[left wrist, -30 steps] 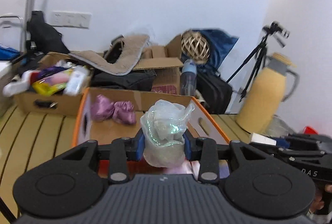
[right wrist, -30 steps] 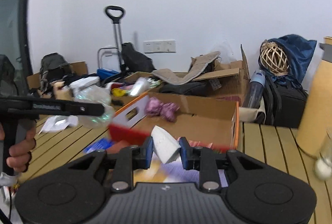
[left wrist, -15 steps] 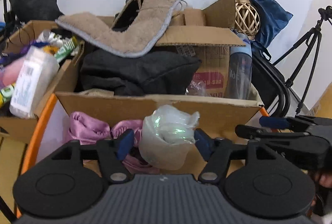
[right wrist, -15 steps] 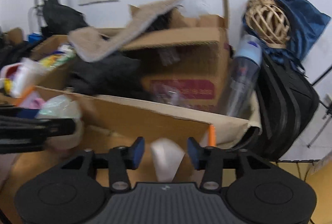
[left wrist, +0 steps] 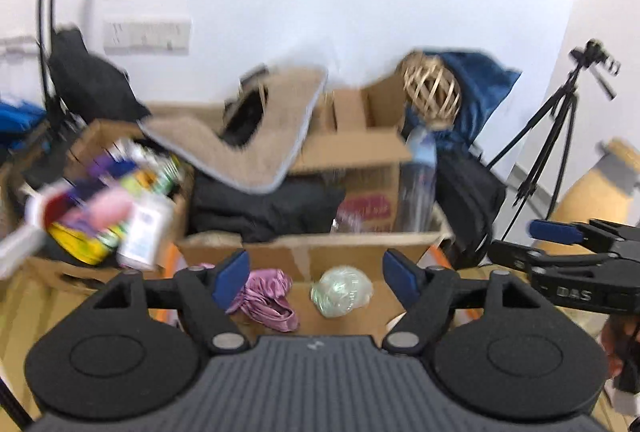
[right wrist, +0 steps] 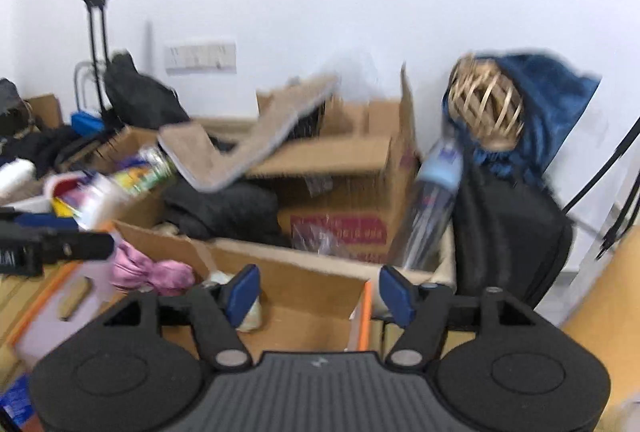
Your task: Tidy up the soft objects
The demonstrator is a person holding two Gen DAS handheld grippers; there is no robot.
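Released since the earlier frame, pale crumpled bag [left wrist: 341, 292] lies in the cardboard box [left wrist: 320, 248] beside pink cloth [left wrist: 266, 298]; left gripper [left wrist: 316, 278] and right gripper [right wrist: 318, 294] both spread wide, empty; a careless withdrawal may snag the light bag.

Both grippers are showing matte black bodies with ribbed grey housings, round discs and silver pivot screws; the left gripper [left wrist: 316, 278] and right gripper [right wrist: 320, 296] are wearing blue finger pads [left wrist: 231, 278]. White "DAS" lettering is showing on the right gripper's side, with bare skin of the right hand [left wrist: 618, 346] gripping below.
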